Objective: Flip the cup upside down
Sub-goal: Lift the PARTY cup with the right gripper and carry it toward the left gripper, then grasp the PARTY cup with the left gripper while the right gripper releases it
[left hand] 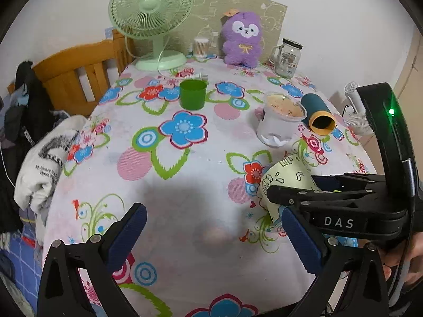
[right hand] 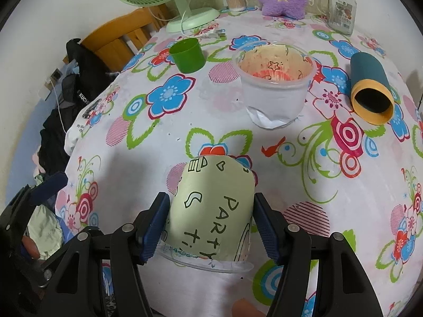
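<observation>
Cup (right hand: 211,211), pale green with black doodles and the word "PARTY", sits pinched between the blue pads of the right gripper (right hand: 211,224), its clear rim toward the camera and its closed base pointing away over the flowered tablecloth (right hand: 304,171); whether it touches the cloth I cannot tell. The left gripper (left hand: 214,232) hangs over bare cloth just beside it, fingers spread wide with nothing between them. Farther back stand a green cup (left hand: 193,95) and a clear plastic cup (left hand: 280,121), a teal tube (left hand: 318,115) lying beside the latter, with a fan (left hand: 152,8), a purple plush (left hand: 243,39) and a glass jar (left hand: 288,58) along the wall.
</observation>
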`<action>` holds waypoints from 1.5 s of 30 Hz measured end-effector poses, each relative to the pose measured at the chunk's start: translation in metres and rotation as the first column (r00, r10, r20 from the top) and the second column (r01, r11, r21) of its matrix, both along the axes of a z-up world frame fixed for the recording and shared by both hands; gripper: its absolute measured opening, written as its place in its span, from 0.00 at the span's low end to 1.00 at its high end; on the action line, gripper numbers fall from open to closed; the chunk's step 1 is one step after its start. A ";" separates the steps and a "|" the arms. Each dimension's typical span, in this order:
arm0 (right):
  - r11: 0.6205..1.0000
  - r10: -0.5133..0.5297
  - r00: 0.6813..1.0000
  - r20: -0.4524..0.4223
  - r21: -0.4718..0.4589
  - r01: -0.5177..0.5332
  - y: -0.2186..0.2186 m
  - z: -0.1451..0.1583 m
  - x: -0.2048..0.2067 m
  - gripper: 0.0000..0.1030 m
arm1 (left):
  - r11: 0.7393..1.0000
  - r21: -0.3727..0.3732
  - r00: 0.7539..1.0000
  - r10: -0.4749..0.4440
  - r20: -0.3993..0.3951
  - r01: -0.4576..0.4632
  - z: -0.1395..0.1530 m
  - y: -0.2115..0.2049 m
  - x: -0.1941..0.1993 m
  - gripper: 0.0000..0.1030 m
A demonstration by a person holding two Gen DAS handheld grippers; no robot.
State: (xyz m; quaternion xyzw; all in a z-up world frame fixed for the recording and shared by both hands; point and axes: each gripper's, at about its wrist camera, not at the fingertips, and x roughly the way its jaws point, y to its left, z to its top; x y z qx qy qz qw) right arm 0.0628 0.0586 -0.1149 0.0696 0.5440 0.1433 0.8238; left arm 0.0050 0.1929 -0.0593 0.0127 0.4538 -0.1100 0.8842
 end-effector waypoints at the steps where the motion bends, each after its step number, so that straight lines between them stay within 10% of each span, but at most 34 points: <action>1: 1.000 -0.003 1.000 -0.001 -0.001 0.003 -0.001 0.000 0.000 0.66 | 1.000 -0.001 1.000 -0.002 0.003 0.002 0.001 0.000 0.000 1.00; 27: 0.995 -0.049 0.997 0.056 0.087 0.044 -0.070 0.039 -0.022 0.79 | 0.995 -0.094 0.999 0.016 0.038 -0.012 0.040 -0.018 0.013 1.00; 45: 0.968 -0.201 0.979 -0.023 0.150 0.202 -0.156 -0.002 -0.043 0.79 | 0.998 -0.007 0.985 -0.059 -0.163 0.059 -0.013 -0.104 0.071 1.00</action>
